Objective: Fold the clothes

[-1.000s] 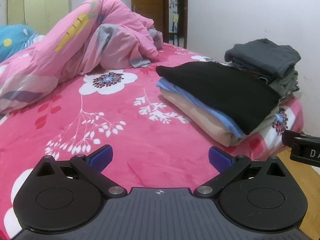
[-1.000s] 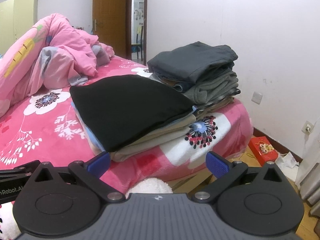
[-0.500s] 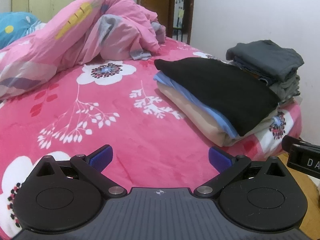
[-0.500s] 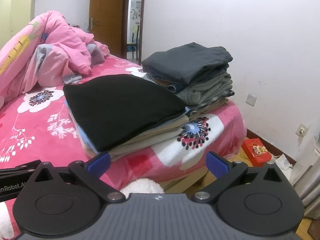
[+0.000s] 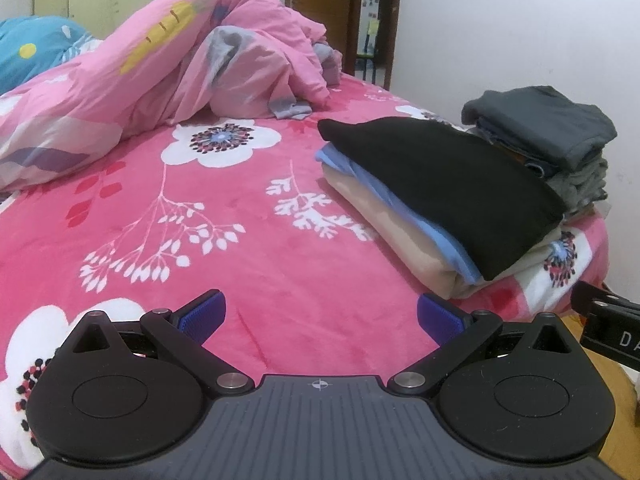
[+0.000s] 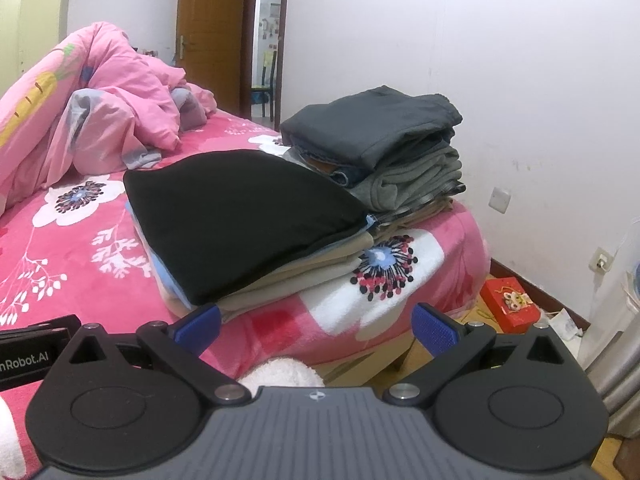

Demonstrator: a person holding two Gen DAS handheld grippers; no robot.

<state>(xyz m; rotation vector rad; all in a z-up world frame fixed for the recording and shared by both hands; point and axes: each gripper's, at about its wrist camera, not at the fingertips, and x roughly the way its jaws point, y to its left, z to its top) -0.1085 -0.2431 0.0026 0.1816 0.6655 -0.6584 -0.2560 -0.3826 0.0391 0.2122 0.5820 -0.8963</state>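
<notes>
A folded black garment [image 5: 448, 184] [image 6: 240, 216] tops a flat pile of blue [image 5: 424, 224] and beige [image 5: 384, 224] clothes near the bed's front right corner. Behind it stands a taller stack of folded grey clothes [image 5: 552, 132] [image 6: 380, 140]. My left gripper [image 5: 320, 316] hovers open over the pink floral bedspread [image 5: 200, 240], left of the pile, holding nothing. My right gripper [image 6: 316, 324] is open and empty at the bed's front edge, just short of the pile. The right gripper's side [image 5: 608, 332] shows at the right edge of the left wrist view.
A crumpled pink duvet [image 5: 180, 64] fills the back left of the bed. A wooden door [image 6: 212, 36] stands at the back. A white wall [image 6: 480, 60] runs along the right, with a red box [image 6: 508, 304] on the wooden floor below it.
Both views have shifted slightly: the left gripper rose and tilted, showing more bedspread; the right gripper drifted a little, and the piles sit further left. Both jaws stay open.
</notes>
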